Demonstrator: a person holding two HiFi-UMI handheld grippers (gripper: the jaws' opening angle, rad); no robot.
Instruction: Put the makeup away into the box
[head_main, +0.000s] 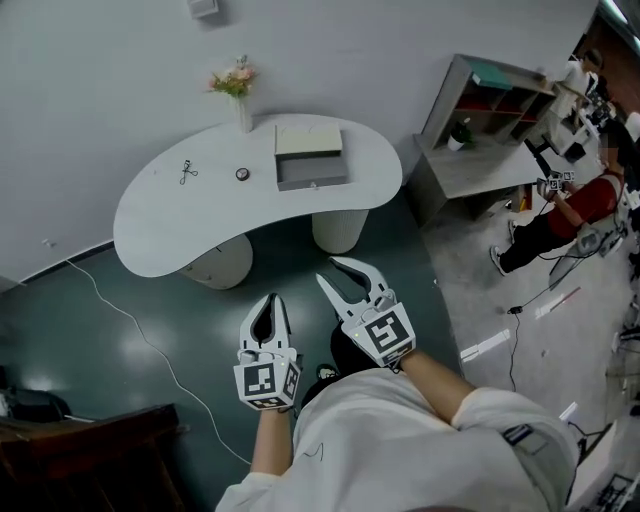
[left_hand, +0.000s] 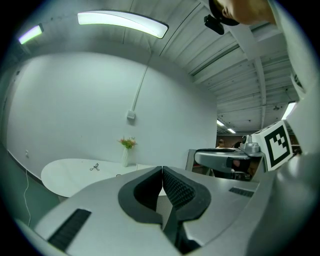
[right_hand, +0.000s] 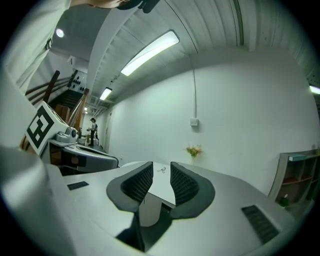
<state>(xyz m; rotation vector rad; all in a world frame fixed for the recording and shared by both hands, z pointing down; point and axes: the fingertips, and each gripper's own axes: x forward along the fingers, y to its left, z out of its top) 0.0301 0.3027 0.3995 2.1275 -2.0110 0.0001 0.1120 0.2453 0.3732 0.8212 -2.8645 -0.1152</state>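
White curved table (head_main: 160, 232), dark-green floor (head_main: 62, 350)

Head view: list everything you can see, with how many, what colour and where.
table: one, white, against the wall
box: one, grey and cream, table's right part
vase of flowers: one, white vase, pink flowers, table's back edge
scissor-shaped tool: one, dark, table's left part
small round item: one, dark, between tool and box
shelf unit: one, grey, right of the table
cable: one, white, floor at left
person: one, red top, far right
left gripper: one, white, shut, empty
right gripper: one, white, open, empty
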